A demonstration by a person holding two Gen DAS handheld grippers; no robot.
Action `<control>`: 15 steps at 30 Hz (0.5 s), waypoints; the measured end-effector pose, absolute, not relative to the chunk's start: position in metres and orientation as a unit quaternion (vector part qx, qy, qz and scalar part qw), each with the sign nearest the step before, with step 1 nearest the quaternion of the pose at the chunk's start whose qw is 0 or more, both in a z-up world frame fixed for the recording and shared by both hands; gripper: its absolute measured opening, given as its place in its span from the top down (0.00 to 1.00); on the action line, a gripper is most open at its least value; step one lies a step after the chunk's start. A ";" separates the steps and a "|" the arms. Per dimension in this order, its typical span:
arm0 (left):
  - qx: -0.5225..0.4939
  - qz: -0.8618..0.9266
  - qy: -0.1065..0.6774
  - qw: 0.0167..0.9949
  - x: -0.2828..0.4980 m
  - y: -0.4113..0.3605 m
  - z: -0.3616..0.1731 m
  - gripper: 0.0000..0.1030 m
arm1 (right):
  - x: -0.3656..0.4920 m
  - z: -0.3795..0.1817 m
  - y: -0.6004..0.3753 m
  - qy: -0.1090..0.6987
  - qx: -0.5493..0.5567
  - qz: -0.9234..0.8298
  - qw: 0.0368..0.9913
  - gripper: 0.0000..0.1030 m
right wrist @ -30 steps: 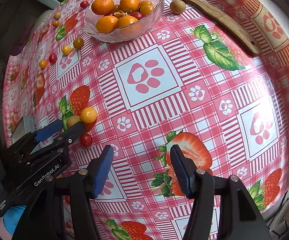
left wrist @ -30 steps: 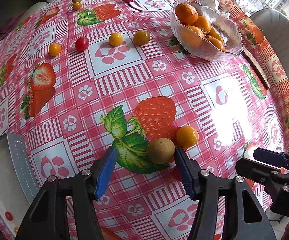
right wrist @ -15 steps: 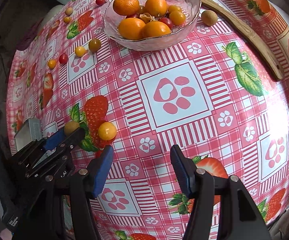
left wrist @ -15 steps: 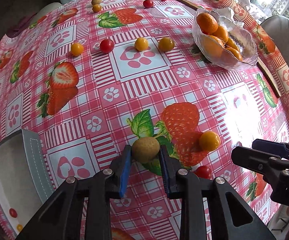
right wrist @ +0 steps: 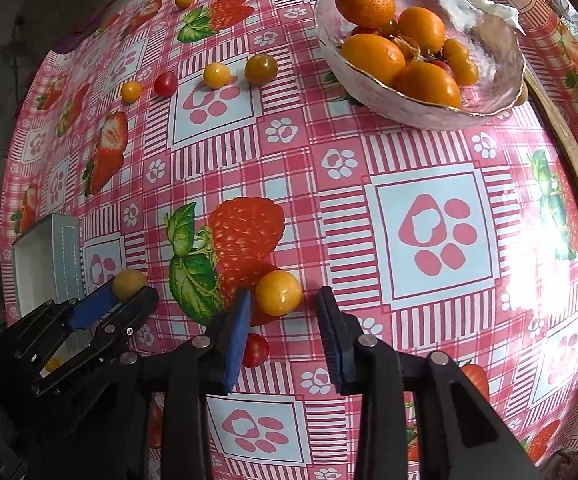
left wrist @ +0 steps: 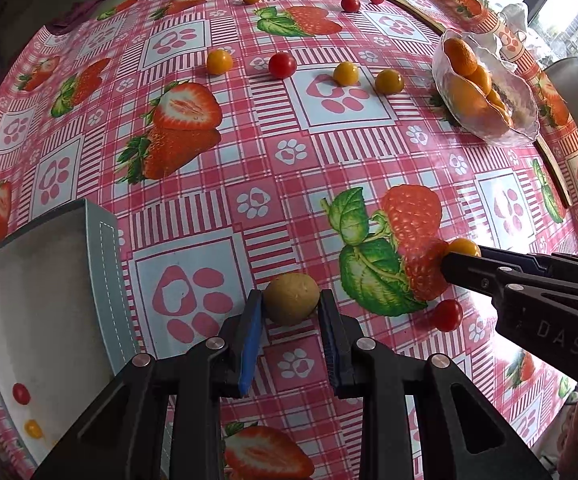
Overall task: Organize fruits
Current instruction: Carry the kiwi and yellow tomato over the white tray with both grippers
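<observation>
My left gripper (left wrist: 291, 308) is shut on a round tan fruit (left wrist: 291, 298), its blue pads pressing both sides just above the strawberry tablecloth. The right wrist view also has that gripper (right wrist: 129, 296) and fruit (right wrist: 129, 282), at the lower left. My right gripper (right wrist: 283, 312) straddles a yellow cherry tomato (right wrist: 279, 292). Its jaws are closing; the left pad meets the tomato, and a thin gap shows at the right pad. A red cherry tomato (right wrist: 256, 350) lies just behind that left finger. A glass bowl (right wrist: 489, 112) of oranges stands far right.
A grey tray (left wrist: 105, 280) with two small tomatoes sits left of the left gripper. Several loose cherry tomatoes (left wrist: 282, 65) lie in a row further back, more at the far edge. A wooden utensil (right wrist: 561, 140) lies past the bowl (left wrist: 521, 132).
The left gripper shut on the tan fruit and carried it left toward the tray. The right gripper moved left over the yellow tomato and its jaws narrowed around it.
</observation>
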State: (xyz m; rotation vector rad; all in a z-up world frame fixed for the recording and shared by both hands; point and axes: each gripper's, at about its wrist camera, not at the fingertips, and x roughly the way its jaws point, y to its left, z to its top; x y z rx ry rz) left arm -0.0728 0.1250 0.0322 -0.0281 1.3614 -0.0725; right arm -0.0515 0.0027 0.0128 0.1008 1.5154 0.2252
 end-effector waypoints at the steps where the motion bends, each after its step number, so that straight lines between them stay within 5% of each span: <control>1: -0.015 -0.034 0.628 0.777 -0.077 0.130 0.033 0.72 | -0.051 0.013 0.005 0.684 0.037 0.101 0.721 0.76; 15: -0.043 -0.030 0.601 0.798 -0.118 0.169 0.084 0.72 | -0.082 0.035 -0.003 0.687 0.057 0.112 0.716 0.76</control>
